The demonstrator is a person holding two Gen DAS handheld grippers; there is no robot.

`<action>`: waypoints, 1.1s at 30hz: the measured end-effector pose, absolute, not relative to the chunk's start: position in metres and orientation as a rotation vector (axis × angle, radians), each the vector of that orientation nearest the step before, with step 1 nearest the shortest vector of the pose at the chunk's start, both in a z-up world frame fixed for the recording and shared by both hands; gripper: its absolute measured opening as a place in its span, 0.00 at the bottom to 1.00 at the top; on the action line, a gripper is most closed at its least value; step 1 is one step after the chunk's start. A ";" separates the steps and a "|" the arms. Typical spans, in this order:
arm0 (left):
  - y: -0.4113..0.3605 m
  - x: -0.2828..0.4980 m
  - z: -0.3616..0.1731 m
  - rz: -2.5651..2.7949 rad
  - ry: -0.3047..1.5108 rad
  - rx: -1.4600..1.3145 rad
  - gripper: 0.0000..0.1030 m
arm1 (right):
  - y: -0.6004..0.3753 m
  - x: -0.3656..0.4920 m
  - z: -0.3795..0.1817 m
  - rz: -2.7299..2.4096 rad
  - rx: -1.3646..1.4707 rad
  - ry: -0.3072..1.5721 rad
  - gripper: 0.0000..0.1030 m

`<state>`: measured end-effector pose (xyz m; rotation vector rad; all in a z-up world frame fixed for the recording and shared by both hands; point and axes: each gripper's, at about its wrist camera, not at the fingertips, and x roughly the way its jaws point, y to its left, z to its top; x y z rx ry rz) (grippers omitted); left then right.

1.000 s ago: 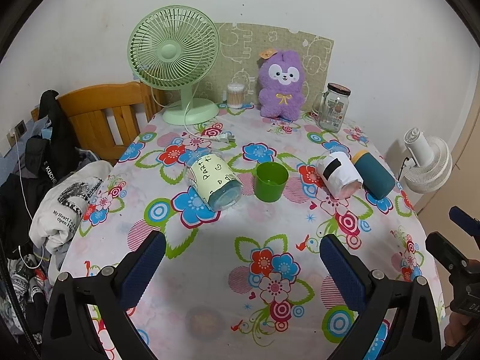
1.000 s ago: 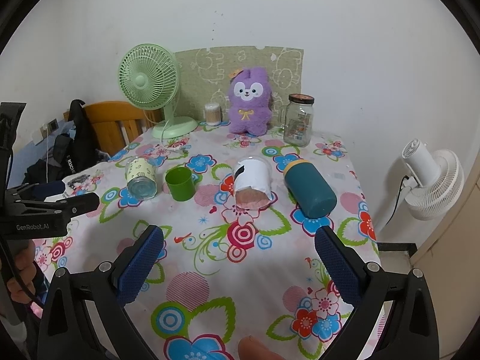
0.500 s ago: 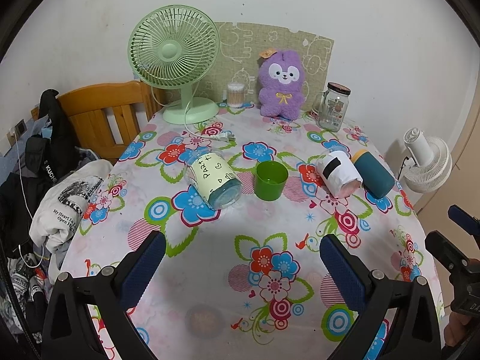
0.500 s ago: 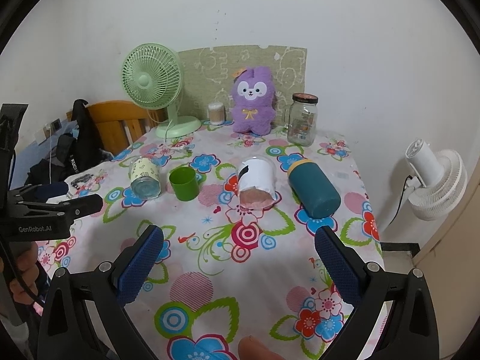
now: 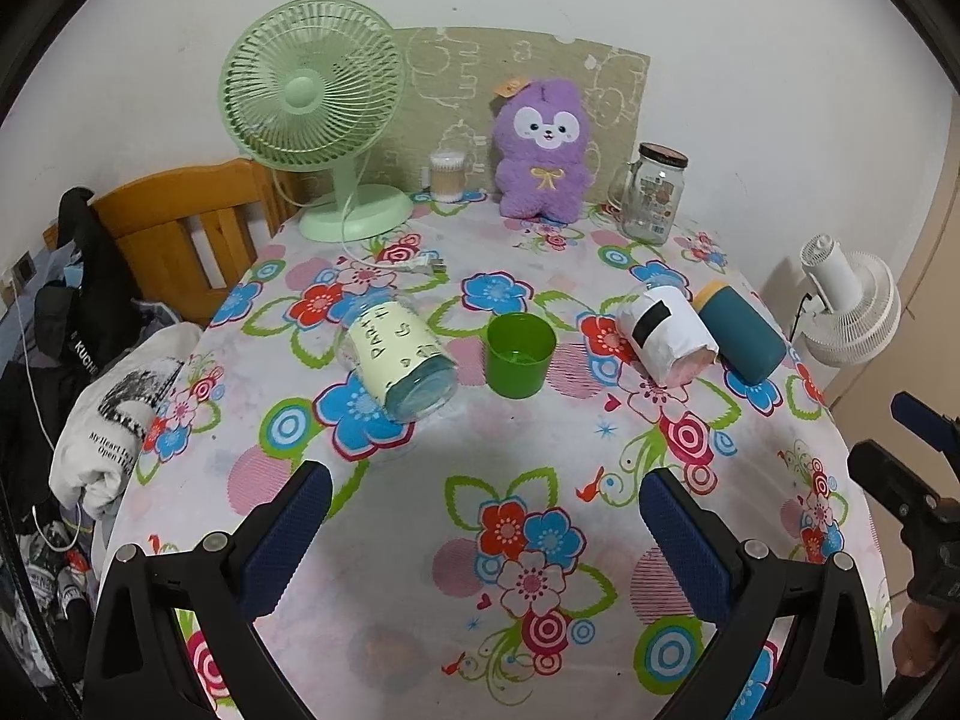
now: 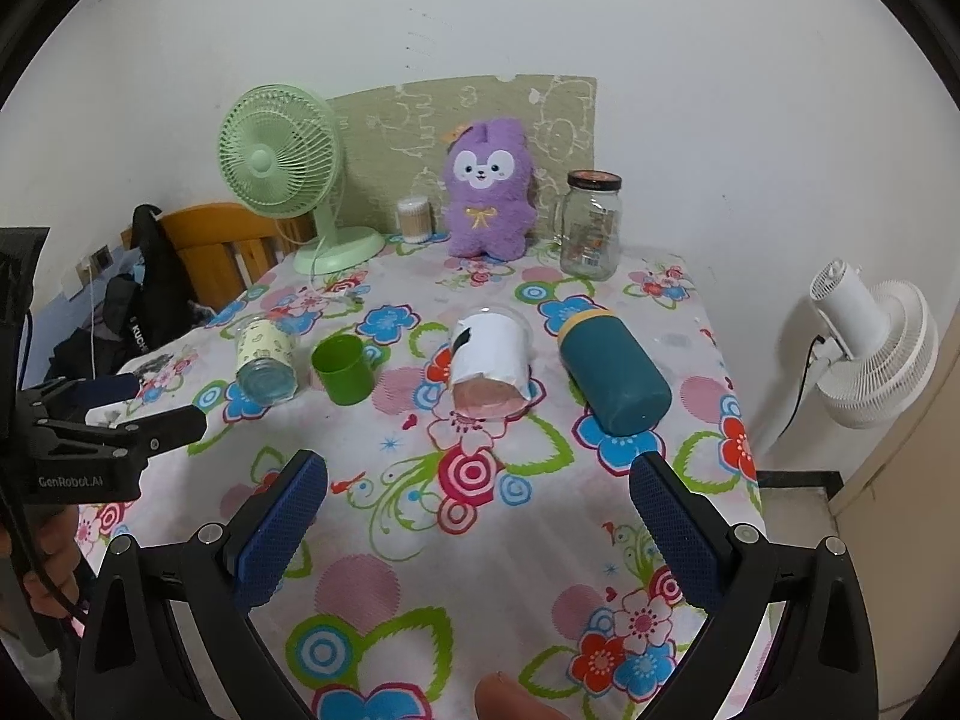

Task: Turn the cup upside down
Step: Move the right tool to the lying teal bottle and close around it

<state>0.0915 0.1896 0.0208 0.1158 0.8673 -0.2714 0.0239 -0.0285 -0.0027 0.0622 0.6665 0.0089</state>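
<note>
Jaws of the left gripper (image 5: 480, 516) spread wide, blue ribbed pads on black frames, nothing between them, poised above the near part of the bench (image 5: 540, 450). Jaws of the right gripper (image 6: 480, 510) likewise spread wide and bare, above the bench's near right part. Glossy floral cloth over the bench, pink, blue, red and green blooms on white.

Green cup (image 5: 519, 354), smooth plastic, upright with mouth up, inside apparently bare, mid-bench, well beyond both grippers. Just left of it, clear jar (image 5: 396, 360) on its side, pale yellow handwritten label, bluish end toward the camera. Right of the cup, white paper-wrapped cylinder (image 5: 666, 336) on its side with a black patch and pinkish end, touching or nearly touching teal tumbler (image 5: 741, 336), also lying down, yellow band at its far end.

Along the far edge: mint desk fan (image 5: 312, 102) with its cord trailing on the cloth, small tub of cotton swabs (image 5: 447, 177), fuzzy purple plush (image 5: 543, 150), lidded glass mug-jar (image 5: 651, 192), contents unclear. Behind them, olive cartoon-print panel (image 5: 456, 78) against a white wall. Wooden chair (image 5: 180, 228) at left draped with dark clothing; white floor fan (image 5: 852, 312) at right.
</note>
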 end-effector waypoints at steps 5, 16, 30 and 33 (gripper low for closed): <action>0.179 0.102 0.019 -0.297 0.871 0.140 1.00 | -0.037 0.033 -0.003 -0.007 0.056 0.672 0.99; 0.137 0.133 0.019 -0.413 0.847 0.235 1.00 | -0.066 0.070 -0.011 -0.070 0.006 0.706 0.99; 0.064 0.179 0.001 -0.642 0.823 0.432 1.00 | -0.102 0.135 -0.033 -0.035 0.022 0.808 0.99; 0.051 0.187 -0.004 -0.665 0.830 0.465 1.00 | -0.106 0.150 -0.041 -0.029 0.012 0.829 0.99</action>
